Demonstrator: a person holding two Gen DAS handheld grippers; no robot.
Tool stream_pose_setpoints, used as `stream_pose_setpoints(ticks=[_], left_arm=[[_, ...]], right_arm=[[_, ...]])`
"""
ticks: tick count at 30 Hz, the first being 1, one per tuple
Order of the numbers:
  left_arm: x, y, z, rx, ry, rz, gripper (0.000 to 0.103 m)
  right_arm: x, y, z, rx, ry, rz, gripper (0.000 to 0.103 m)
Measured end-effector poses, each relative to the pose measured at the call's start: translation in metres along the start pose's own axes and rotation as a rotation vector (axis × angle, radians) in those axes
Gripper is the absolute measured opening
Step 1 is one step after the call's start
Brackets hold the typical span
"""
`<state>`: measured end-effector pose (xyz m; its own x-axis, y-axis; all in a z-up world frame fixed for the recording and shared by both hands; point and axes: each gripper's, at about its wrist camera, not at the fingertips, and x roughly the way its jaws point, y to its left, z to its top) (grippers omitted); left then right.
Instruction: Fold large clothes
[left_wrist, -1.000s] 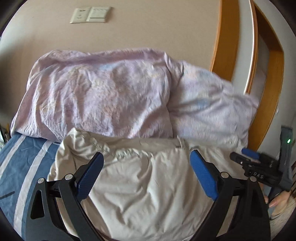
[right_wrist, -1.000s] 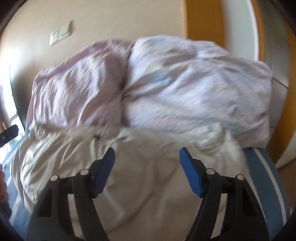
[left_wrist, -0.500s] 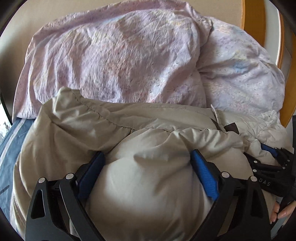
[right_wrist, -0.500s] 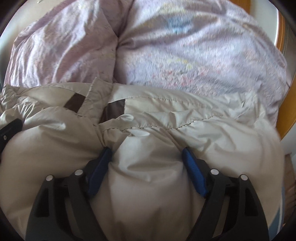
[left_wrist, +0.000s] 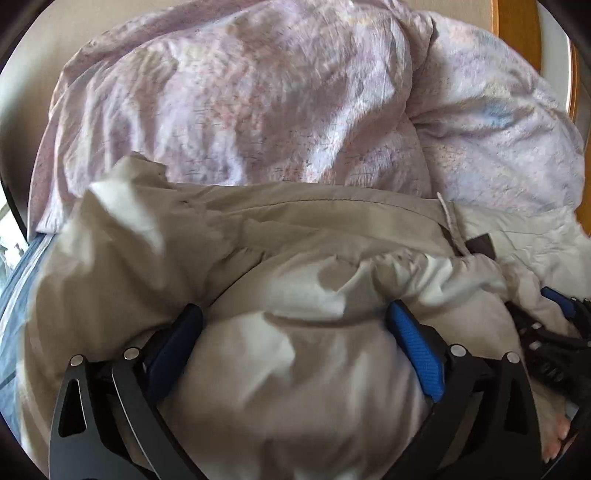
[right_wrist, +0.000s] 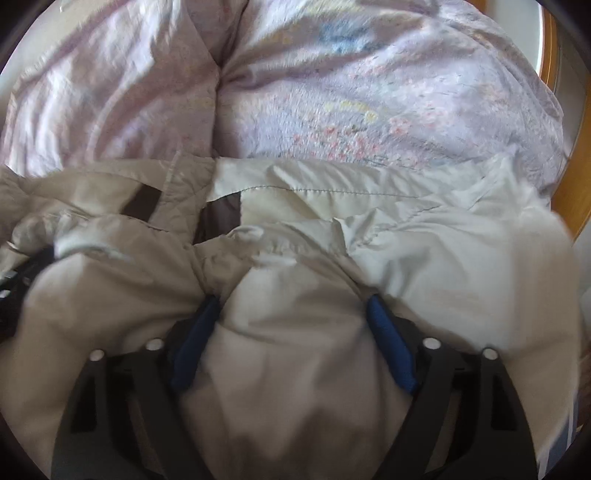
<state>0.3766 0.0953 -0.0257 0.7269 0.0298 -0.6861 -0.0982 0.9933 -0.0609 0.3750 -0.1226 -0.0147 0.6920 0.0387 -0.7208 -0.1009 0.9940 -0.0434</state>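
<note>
Here a beige padded jacket (left_wrist: 295, 369) is seen lying across the bed, its far edge against the lilac duvet (left_wrist: 240, 92) heaped at the head of the bed. A strip of blue striped sheet (left_wrist: 18, 295) is left showing at the bed's left edge.

The left tongs (left_wrist: 295, 328) are pressed into the jacket with the jaws spread wide; a puffed fold is bulged up between the blue pads (left_wrist: 417, 350), but it is not pinched. The right tongs (right_wrist: 293, 325) are set the same way further toward the bed's right edge, spread apart and sunk into the padding, with nothing clamped. The right tongs are also glimpsed at the right edge of the left view, buried partly in fabric.

The jacket is judged soft, bulky and light, with a smooth shell that is likely to be slippery. Padding of this kind can be expected to spring back, so a fold would probably have to be pressed flat and held. A grip on a puffed panel is thought poor, since only the shell may be caught and the filling slide away. Better hold is offered by the stitched seam (right_wrist: 314, 190) running across the far edge and by the gathered hem (left_wrist: 406, 266), where the layers are sewn together and thinner. The dark brown patches (right_wrist: 221, 210) near the middle may mark the opening; what they are cannot be told.
</note>
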Motion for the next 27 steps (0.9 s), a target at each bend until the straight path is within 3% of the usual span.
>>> stream_pose_setpoints(ticks=[2, 5, 8, 13, 17, 27], left_arm=[[-0.024, 0.009, 0.004, -0.021, -0.038, -0.034, 0.101], [-0.047, 0.022, 0.018, -0.021, -0.117, 0.006, 0.101], [-0.044, 0.034, 0.031, -0.018, -0.117, 0.07, 0.101], [-0.023, 0.047, 0.034, -0.021, -0.093, 0.162, 0.101], [-0.001, 0.062, 0.03, -0.058, -0.036, 0.207, 0.1], [0.035, 0.086, 0.021, -0.166, 0.018, 0.148, 0.102]], right_arm=[[-0.026, -0.022, 0.006, 0.046, -0.092, -0.004, 0.077], [-0.038, -0.063, 0.022, 0.138, -0.142, -0.073, 0.077], [-0.025, -0.101, 0.035, 0.201, -0.112, -0.116, 0.077], [-0.004, -0.119, 0.035, 0.172, -0.076, -0.192, 0.076], [0.036, -0.131, 0.028, 0.185, 0.035, -0.254, 0.076], [0.067, -0.147, 0.001, 0.266, 0.062, -0.224, 0.082]])
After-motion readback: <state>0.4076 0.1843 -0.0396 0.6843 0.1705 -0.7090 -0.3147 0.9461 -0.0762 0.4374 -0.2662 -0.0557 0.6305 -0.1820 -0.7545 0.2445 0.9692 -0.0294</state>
